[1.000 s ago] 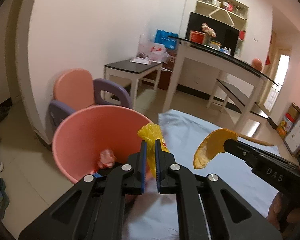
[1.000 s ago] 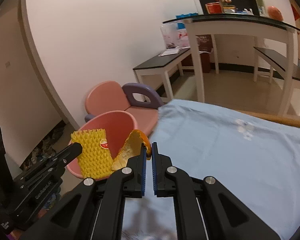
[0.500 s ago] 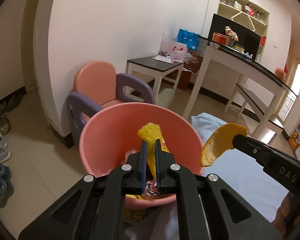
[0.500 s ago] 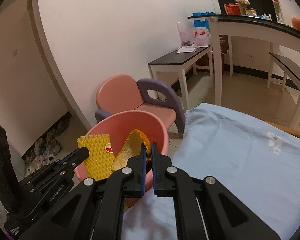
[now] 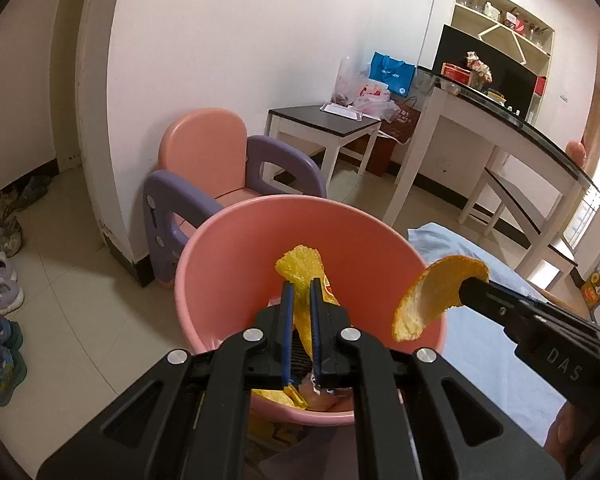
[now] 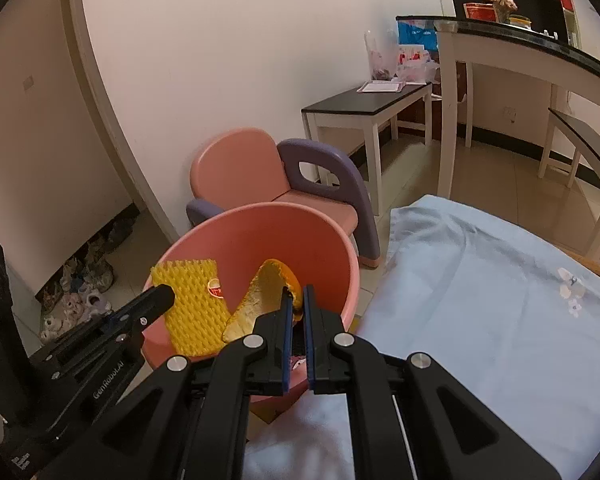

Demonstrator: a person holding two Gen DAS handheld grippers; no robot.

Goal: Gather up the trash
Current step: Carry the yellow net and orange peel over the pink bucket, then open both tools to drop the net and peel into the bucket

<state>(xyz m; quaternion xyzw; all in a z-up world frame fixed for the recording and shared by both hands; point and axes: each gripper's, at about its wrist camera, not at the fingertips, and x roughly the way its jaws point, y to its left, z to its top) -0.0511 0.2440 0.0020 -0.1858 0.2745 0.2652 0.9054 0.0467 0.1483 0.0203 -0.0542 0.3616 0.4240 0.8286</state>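
My left gripper (image 5: 300, 286) is shut on a yellow foam fruit net (image 5: 302, 266) and holds it over the mouth of a pink bin (image 5: 228, 264). My right gripper (image 6: 296, 294) is shut on an orange fruit peel (image 6: 260, 300) and holds it over the same bin (image 6: 320, 248). In the left wrist view the peel (image 5: 432, 296) hangs above the bin's right rim. In the right wrist view the net (image 6: 192, 312) hangs at the bin's left side. Wrappers lie in the bin's bottom (image 5: 320, 394).
The bin stands on the floor at the edge of a table with a light blue cloth (image 6: 480, 300). A pink and purple child's chair (image 5: 220, 176) stands behind it by the wall. A low black-topped table (image 5: 328, 120) and shoes (image 5: 0, 280) are farther off.
Both grippers have moved forward and left, from over the cloth's edge to over the bin. Both still hold their items. The bin's inside now fills the middle of both views.
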